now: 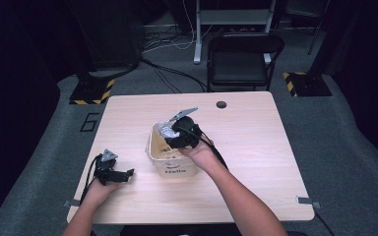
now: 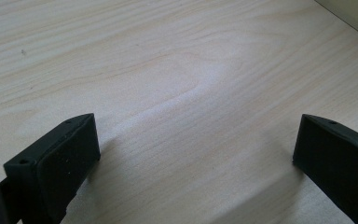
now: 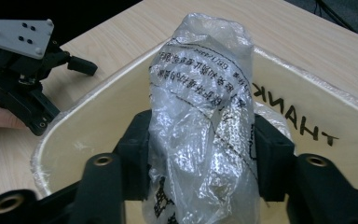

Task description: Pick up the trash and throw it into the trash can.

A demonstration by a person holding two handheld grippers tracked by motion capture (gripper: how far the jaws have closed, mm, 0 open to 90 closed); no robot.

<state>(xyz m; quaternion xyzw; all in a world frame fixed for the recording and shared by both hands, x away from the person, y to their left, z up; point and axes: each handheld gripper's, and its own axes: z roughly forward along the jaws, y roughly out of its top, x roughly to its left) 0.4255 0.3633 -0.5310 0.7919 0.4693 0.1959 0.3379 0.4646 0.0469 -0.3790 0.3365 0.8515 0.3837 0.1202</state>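
Note:
A cream paper bucket (image 1: 174,169) with dark lettering stands near the middle of the wooden table (image 1: 256,147). My right gripper (image 1: 172,132) hangs over its mouth, shut on a crumpled clear plastic bag (image 1: 166,130) with black print. In the right gripper view the bag (image 3: 200,93) stands upright between the two black jaws, above the bucket's rim (image 3: 317,88). My left gripper (image 1: 128,173) lies low on the table's front left, jaws toward the bucket. It stands open (image 2: 196,149) over bare wood, with nothing between its pads (image 2: 67,163).
A black folding chair (image 1: 241,59) stands beyond the table's far edge. A round cable hole (image 1: 221,104) sits near that edge. Cables and yellow-black striped stand bases (image 1: 92,92) lie on the grey floor. The bucket's wall (image 2: 354,14) is to the left gripper's upper right.

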